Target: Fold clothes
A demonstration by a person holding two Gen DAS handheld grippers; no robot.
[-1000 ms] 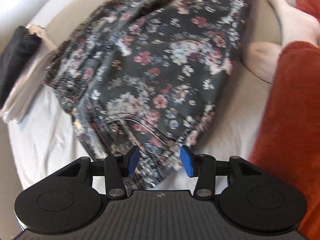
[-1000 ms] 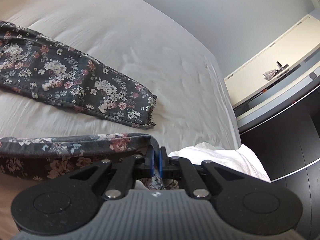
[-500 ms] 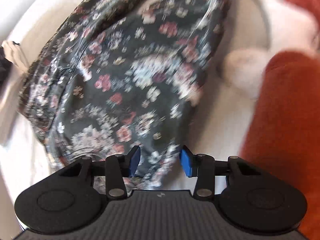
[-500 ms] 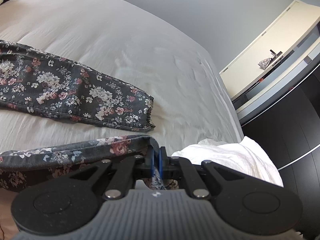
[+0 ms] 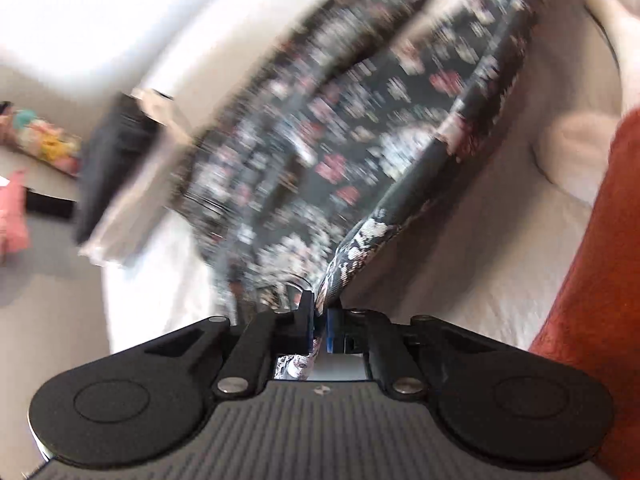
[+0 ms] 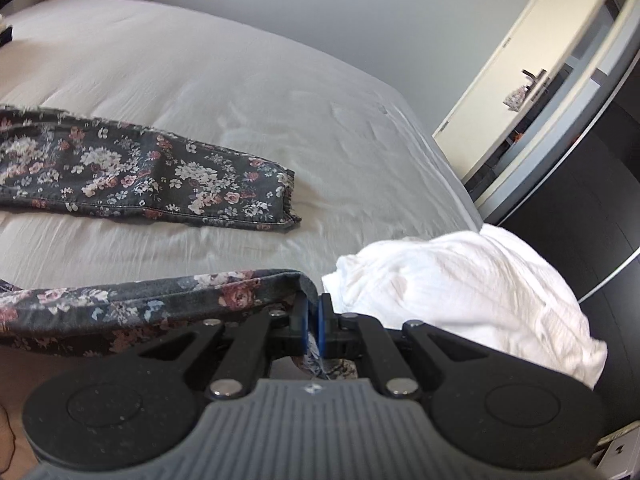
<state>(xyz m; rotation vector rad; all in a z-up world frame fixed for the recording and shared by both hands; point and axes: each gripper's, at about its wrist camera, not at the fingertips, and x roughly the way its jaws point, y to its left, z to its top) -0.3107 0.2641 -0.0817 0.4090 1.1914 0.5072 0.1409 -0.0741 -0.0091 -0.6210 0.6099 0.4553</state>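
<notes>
Left wrist view, heavily motion-blurred:
- Floor clutter at far left: pink item point(image 5: 14, 216) and a pale, multicoloured bundle point(image 5: 44, 144); identity unclear.
- Dark folded garment point(image 5: 114, 160) with a pale one point(image 5: 136, 200) just beside it, at the edge of the bed point(image 5: 480, 264).
- Floral trousers point(image 5: 320, 152): dark fabric with pink and white flowers, spread over the white bed cover; one edge lifted and running taut toward the camera.
- Left gripper point(image 5: 320, 330): fingers closed together, clamped on that lifted edge of the trousers.
- Person's bare leg point(image 5: 576, 152) on the bed at right; orange-red cloth point(image 5: 592, 320) along the right margin.

Right wrist view, sharp:
- One trouser leg point(image 6: 140, 176) lying flat across the bed point(image 6: 240, 80), hem pointing right.
- Second trouser leg point(image 6: 140, 300): raised off the cover, its hem drawn in from the left to the right gripper.
- Right gripper point(image 6: 313, 326): fingers pressed together, clamped on the hem of this leg; fabric shows below the blue pads point(image 6: 305, 324).
- Crumpled white cloth point(image 6: 460, 292) at the bed's right corner, just beside the gripper.
- Cream door point(image 6: 520, 80) and dark cabinet front point(image 6: 592, 208) beyond the bed at right.
</notes>
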